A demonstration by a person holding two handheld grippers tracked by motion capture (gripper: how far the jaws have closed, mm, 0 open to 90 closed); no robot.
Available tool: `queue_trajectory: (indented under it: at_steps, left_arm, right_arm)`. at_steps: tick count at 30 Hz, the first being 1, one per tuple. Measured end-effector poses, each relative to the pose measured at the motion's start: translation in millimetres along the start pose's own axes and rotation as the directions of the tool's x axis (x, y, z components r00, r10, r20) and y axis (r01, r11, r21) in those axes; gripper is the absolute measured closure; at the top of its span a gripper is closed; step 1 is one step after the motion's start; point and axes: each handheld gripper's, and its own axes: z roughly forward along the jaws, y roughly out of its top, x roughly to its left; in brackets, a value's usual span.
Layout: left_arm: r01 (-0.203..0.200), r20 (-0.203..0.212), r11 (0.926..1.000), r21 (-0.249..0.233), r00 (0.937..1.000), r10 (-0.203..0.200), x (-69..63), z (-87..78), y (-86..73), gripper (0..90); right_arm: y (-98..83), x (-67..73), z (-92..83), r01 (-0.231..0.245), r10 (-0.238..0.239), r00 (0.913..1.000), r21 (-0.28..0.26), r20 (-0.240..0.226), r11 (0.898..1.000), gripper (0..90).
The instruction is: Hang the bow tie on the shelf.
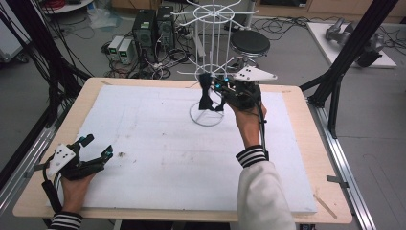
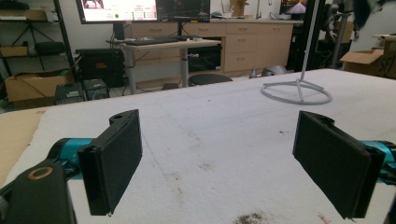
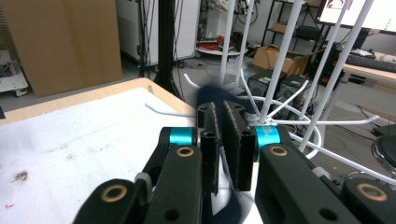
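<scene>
A white wire rack with hooked arms stands on its ring base at the far middle of the table. My right gripper is raised beside it, shut on a dark cloth piece that hangs down against the rack's lower arms. In the right gripper view the pads press together with the dark cloth bulging above them, close to the rack's poles. My left gripper rests low at the table's near left, open, nothing between its pads. The rack's base lies far ahead of it.
A white foam sheet covers the wooden table, with a small patch of dark specks near the left gripper. Beyond the far edge are computers, a black stool and cables. Black frame posts stand at the right.
</scene>
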Motion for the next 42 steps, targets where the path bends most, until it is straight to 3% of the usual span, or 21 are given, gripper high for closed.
queue_trajectory:
  at_steps: [6,11,16,20,26,31,37,42]
  left_arm:
    - [-0.001,-0.001,1.0,0.001,1.0,0.001,0.2,0.0,0.0,16.1]
    - [0.0,-0.003,1.0,0.001,1.0,0.0,0.2,-0.1,0.1,16.1]
    - [0.001,-0.005,1.0,-0.002,1.0,-0.001,-0.4,-0.3,-0.1,16.1]
    - [0.002,-0.006,1.0,0.003,1.0,-0.002,-0.1,0.3,0.1,16.1]
    - [-0.001,-0.007,1.0,0.002,1.0,0.002,-0.1,-0.1,0.1,16.1]
    - [0.0,-0.005,1.0,-0.001,1.0,0.0,-0.2,-0.3,0.0,16.1]
    - [-0.003,-0.008,1.0,0.003,1.0,0.003,-0.2,-0.2,0.1,16.1]
    - [-0.001,-0.009,1.0,0.001,1.0,0.001,-0.4,-0.3,0.0,16.1]
  right_arm:
    - [0.6,0.1,-1.3,0.001,-0.001,1.0,-0.006,0.006,1.0,80.1]
    - [1.9,1.5,-4.4,-0.006,0.006,1.0,-0.019,-0.002,1.0,69.4]
    - [5.6,6.2,-11.9,-0.003,0.006,0.9994,-0.063,0.035,0.998,35.2]
    - [4.6,11.2,-21.0,-0.028,0.036,0.996,-0.095,0.082,0.995,12.0]
    - [-7.5,11.4,-45.1,-0.033,0.044,0.9957,-0.125,0.081,0.992,10.9]
    - [-29.7,8.6,-73.6,-0.033,0.048,0.9919,-0.132,0.117,0.991,10.9]
    - [-65.2,5.9,-105.6,-0.046,0.063,0.9869,-0.113,0.148,0.993,11.0]
    - [-106.2,11.2,-128.5,-0.055,0.08,0.9807,-0.14,0.178,0.989,11.0]
